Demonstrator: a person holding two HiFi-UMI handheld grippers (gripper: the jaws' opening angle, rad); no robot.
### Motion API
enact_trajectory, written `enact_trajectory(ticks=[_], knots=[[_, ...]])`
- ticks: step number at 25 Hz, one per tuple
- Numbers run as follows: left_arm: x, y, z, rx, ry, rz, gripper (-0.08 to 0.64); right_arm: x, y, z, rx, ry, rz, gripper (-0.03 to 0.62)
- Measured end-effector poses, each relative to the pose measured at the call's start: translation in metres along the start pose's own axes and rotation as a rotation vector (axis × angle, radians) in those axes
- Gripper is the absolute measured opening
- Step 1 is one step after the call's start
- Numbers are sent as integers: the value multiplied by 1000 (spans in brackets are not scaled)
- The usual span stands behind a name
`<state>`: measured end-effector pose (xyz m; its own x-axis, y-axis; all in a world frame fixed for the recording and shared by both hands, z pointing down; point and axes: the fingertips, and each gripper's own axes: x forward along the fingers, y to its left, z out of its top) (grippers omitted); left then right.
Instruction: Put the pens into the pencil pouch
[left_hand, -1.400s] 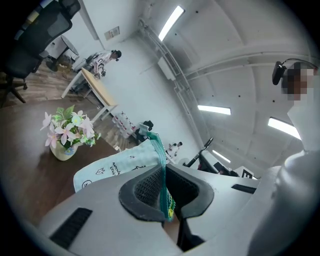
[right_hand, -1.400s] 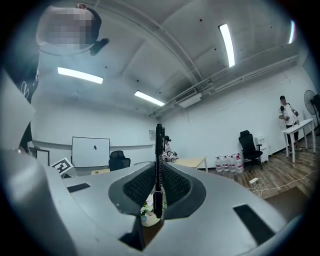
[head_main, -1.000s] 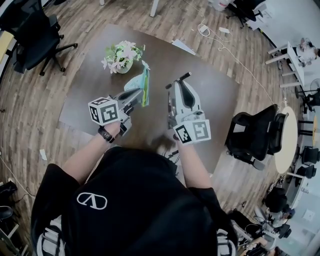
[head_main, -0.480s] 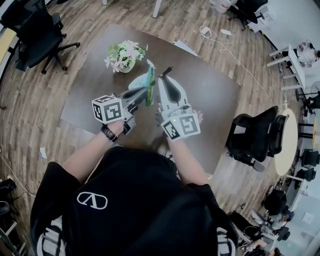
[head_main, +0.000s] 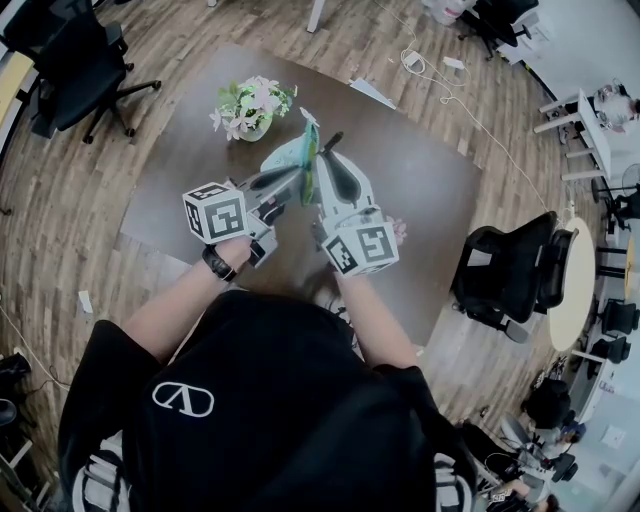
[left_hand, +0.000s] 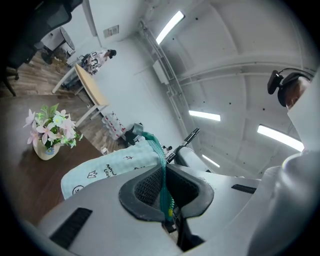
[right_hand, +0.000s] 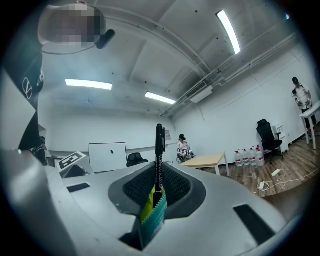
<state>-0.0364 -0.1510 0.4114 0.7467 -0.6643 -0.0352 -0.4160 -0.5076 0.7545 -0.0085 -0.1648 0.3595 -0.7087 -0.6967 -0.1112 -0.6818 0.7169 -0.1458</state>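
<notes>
Pencil pouch (head_main: 284, 157), zipper edge clamped in left gripper (head_main: 299, 180), pen (right_hand: 159, 150) clenched in right gripper (head_main: 326, 160) at its mouth

Pale mint pencil pouch (head_main: 288, 157), small black doodles and lettering, teal-green zip edge. Black pen (right_hand: 159, 150). Dark brown bench (head_main: 420, 190). Pink and white flowers (head_main: 252, 103), green leaves (left_hand: 68, 138), cream vase (left_hand: 46, 151). Black-and-white square-patterned marker cubes (head_main: 215, 212). Brown wood-plank floor (head_main: 60, 220).

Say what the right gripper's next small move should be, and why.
Probably ease the right gripper toward the pencil pouch so the black pen slides deeper inside. The pen's lower end sits just at the pouch's green zipper edge, most of it outside, while the left gripper pinches that edge.
</notes>
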Motion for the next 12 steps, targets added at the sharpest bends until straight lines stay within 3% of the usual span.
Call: enact_trajectory(ticks=[4, 12], knots=[[0, 0, 4, 2, -8, 2, 21, 0, 4, -7, -45, 45, 31, 52], [5, 6, 8, 2, -15, 6, 21, -1, 4, -9, -38, 48, 48, 106]])
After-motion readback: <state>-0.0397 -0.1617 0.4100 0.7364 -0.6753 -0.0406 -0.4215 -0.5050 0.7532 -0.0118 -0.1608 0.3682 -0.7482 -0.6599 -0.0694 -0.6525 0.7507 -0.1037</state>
